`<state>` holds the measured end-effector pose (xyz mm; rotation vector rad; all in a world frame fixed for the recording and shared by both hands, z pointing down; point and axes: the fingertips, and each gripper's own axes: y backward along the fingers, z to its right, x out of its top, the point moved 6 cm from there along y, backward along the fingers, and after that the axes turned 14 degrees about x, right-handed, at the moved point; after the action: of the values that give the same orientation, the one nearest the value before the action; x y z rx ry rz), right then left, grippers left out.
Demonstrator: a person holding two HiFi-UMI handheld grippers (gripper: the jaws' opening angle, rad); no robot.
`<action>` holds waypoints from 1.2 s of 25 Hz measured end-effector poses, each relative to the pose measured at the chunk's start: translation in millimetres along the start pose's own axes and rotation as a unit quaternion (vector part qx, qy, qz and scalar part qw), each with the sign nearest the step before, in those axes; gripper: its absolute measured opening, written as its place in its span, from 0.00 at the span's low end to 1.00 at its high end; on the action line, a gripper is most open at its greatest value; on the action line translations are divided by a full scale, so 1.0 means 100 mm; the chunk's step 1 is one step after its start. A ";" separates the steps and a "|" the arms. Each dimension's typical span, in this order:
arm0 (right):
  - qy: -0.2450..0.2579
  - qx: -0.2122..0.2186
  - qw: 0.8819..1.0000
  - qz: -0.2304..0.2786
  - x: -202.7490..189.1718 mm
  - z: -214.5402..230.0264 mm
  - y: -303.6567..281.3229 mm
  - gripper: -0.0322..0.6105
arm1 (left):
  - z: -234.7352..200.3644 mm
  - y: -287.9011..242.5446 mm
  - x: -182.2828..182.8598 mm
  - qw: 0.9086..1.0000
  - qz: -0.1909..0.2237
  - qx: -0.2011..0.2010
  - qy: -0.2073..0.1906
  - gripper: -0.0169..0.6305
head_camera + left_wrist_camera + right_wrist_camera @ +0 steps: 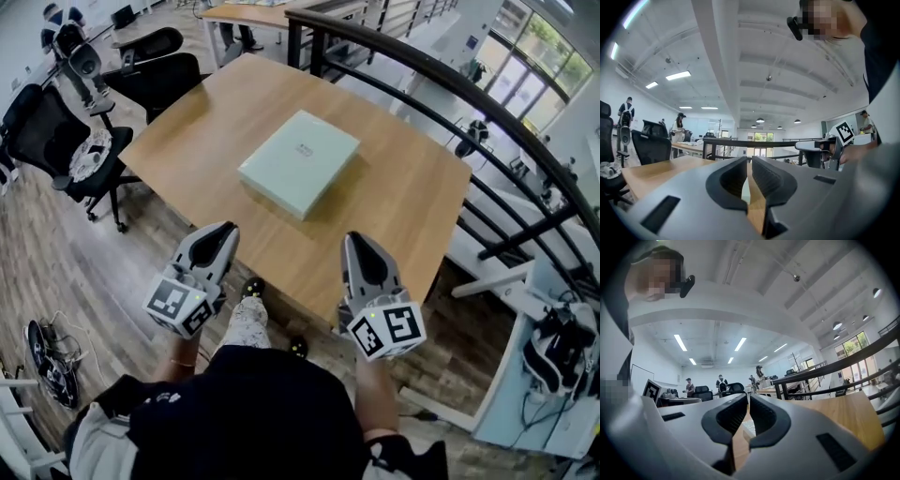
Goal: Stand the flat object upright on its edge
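Both your grippers are clenched on nothing: the left gripper (pixel 223 231) and the right gripper (pixel 360 242) hang just short of the tabletop's near edge, jaws pressed together, and each gripper view shows only bare wood past its tips. The flat box (pixel 299 161) lies on its broad face about the middle of the tabletop (pixel 412 202), well in from every edge and well apart from both grippers, one corner turned toward you. It looks like a stiff, pale green card box, probably light, with a smooth lid that may slide under the pads, so you would likely do best to open up and take it by two opposite side walls, or tip one side up while the other gripper steadies it. The wood looks slick and level, so a thin edge may skate. A dark railing (pixel 469 94) runs past the far right side, and office chairs (pixel 56 131) stand to the left
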<state>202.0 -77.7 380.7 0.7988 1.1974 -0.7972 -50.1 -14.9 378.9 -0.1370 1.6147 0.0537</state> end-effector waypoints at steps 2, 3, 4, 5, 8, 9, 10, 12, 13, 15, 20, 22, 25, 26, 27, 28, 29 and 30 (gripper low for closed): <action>-0.002 -0.021 1.000 0.011 0.04 0.11 -0.10 0.10 | -0.05 -0.27 0.06 1.000 0.002 -0.030 -0.005 0.09; -0.003 -0.031 0.999 0.016 0.06 0.16 -0.15 0.10 | -0.08 -0.40 0.09 0.999 0.002 -0.047 -0.008 0.09; -0.004 -0.041 0.999 0.019 0.07 0.20 -0.21 0.10 | -0.11 -0.53 0.11 0.998 0.002 -0.063 -0.012 0.09; -0.004 -0.051 0.998 0.022 0.08 0.24 -0.27 0.10 | -0.15 -0.65 0.14 0.997 0.001 -0.077 -0.015 0.09; -0.003 -0.080 0.996 0.028 0.09 0.35 -0.49 0.10 | -0.31 -1.01 0.20 0.994 0.000 -0.112 -0.015 0.09; -0.004 -0.088 0.996 0.029 0.09 0.39 -0.57 0.10 | -0.37 -1.11 0.22 0.992 0.000 -0.122 -0.016 0.09; -0.005 -0.095 0.995 0.029 0.08 0.41 -0.64 0.10 | -0.43 -1.20 0.24 0.991 0.000 -0.130 -0.016 0.09; -0.009 -0.107 0.994 0.026 0.06 0.46 -0.78 0.10 | -0.56 -1.37 0.26 0.989 0.001 -0.144 -0.016 0.09; -0.013 -0.112 0.993 0.024 0.06 0.49 -0.85 0.10 | -0.63 -1.46 0.26 0.989 0.001 -0.150 -0.015 0.09; -0.021 -0.120 0.992 0.022 0.06 0.55 -0.99 0.10 | -0.74 -1.62 0.26 0.987 -0.002 -0.161 -0.014 0.09; -0.036 -0.137 0.989 0.030 0.08 0.68 -1.24 0.10 | -0.93 -1.92 0.25 0.981 -0.012 -0.192 -0.014 0.09; -0.042 -0.145 0.988 0.037 0.08 0.71 -1.33 0.10 | -1.01 -2.03 0.24 0.979 -0.015 -0.202 -0.015 0.09; -0.039 -0.164 0.985 0.033 0.03 0.74 -1.47 0.10 | -1.15 -2.18 0.23 0.976 -0.018 -0.215 -0.018 0.09; -0.043 -0.168 0.984 0.037 0.01 0.75 -1.51 0.10 | -1.19 -2.23 0.23 0.975 -0.018 -0.220 -0.019 0.09; -0.049 -0.171 0.983 0.044 0.00 0.76 -1.55 0.10 | -1.23 -2.28 0.22 0.974 -0.019 -0.224 -0.021 0.09; -0.054 -0.173 0.982 0.050 -0.02 0.78 -1.58 0.10 | -1.26 -2.33 0.22 0.973 -0.019 -0.228 -0.023 0.09; -0.057 -0.177 0.981 0.053 -0.03 0.79 -1.61 0.10 | -1.29 -2.38 0.21 0.972 -0.020 -0.231 -0.025 0.09; -0.057 -0.181 0.980 0.052 -0.04 0.80 -1.64 0.10 | -1.32 -2.43 0.20 0.971 -0.021 -0.235 -0.026 0.09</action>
<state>97.6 -227.7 381.9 0.5038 1.1450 -0.5112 -152.2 -272.4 377.4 -0.5306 1.5207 0.4055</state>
